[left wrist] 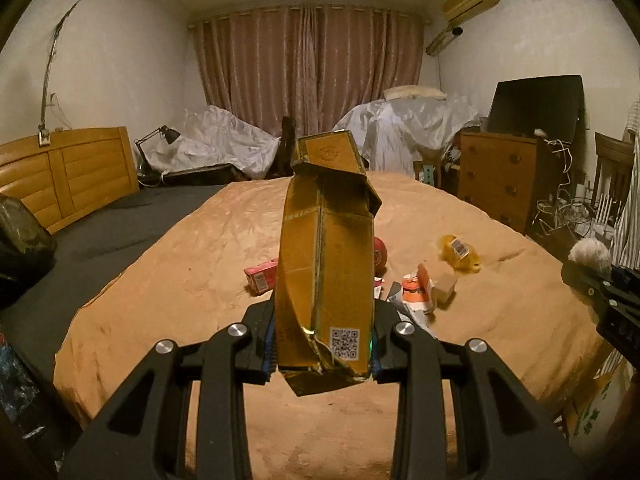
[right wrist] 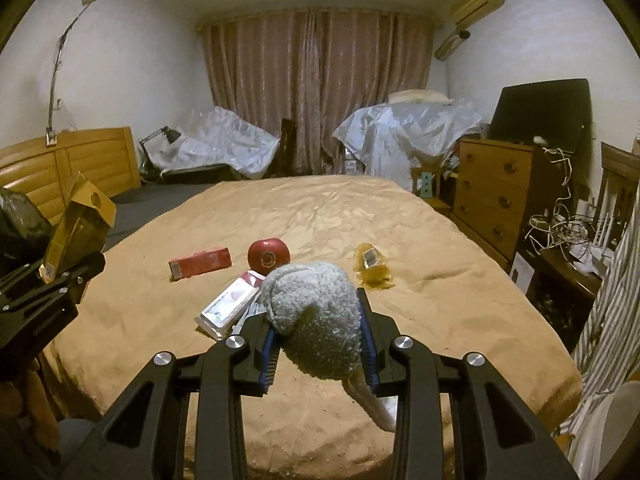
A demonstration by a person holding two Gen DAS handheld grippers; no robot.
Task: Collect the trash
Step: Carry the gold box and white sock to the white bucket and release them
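Observation:
My left gripper point(left wrist: 322, 354) is shut on a crushed golden carton point(left wrist: 326, 248) with a QR code, held upright above the bed; that carton point(right wrist: 76, 228) shows at the left of the right wrist view too. My right gripper point(right wrist: 320, 350) is shut on a fluffy grey sock point(right wrist: 316, 316), whose pale tip point(left wrist: 590, 250) shows at the right edge of the left wrist view. On the tan bedspread point(right wrist: 320, 212) lie a red box point(right wrist: 200, 262), a round red tin point(right wrist: 268, 255), a white-and-pink packet point(right wrist: 230, 308) and a crumpled yellow wrapper point(right wrist: 372, 266).
A black bag point(left wrist: 20, 244) sits at the left by the wooden headboard point(left wrist: 68, 172). A wooden dresser point(right wrist: 492, 196) and tangled cables point(right wrist: 560, 232) stand right of the bed. Plastic-covered furniture point(right wrist: 400, 128) and curtains fill the far wall.

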